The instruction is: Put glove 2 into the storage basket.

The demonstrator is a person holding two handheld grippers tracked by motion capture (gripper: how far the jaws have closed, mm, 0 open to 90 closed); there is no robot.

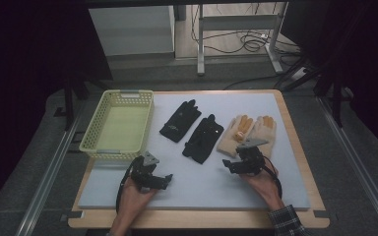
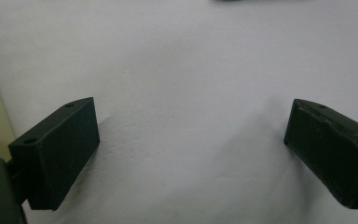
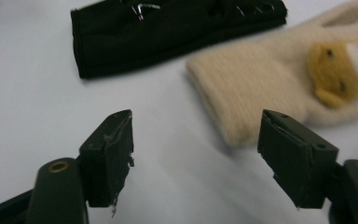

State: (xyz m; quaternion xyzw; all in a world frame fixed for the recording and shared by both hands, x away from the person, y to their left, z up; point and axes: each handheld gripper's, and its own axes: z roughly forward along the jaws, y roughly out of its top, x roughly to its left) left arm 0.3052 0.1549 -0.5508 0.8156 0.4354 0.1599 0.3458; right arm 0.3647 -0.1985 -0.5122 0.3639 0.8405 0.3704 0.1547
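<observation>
On the pale grey mat (image 1: 236,189) that covers the wooden table (image 1: 295,128), four gloves lie in a row to the right of an empty yellow basket (image 1: 92,142): two black gloves (image 1: 197,137) in the middle and a cream pair beyond them, fingers pointing away from the person. Nearest to the work is the left cream glove (image 1: 232,135), the one with a small orange animal face on its back, and its cuff (image 3: 223,100) lies just ahead of the right gripper (image 3: 193,140), slightly toward the right-hand jaw. That gripper's jaws stand spread with nothing between them, not yet touching the wool. Nearer the basket, the left gripper (image 2: 191,135) rests over bare mat, its jaws also wide apart and empty. The glove looks knitted: light, soft and limp, so it should fold and dangle once lifted rather than keep its shape, and it is unlikely to slip from the pads (fuzzy yarn tends to cling). The cuff seems the best place to take hold, since it is the thickest doubled edge and faces the gripper; a pinch there needs one jaw slid under the fabric against the mat. Gripping by the face patch or a fingertip would probably bunch the knit and leave most of the glove dragging across its partner, the right cream glove (image 1: 265,129), which lies touching it.
</observation>
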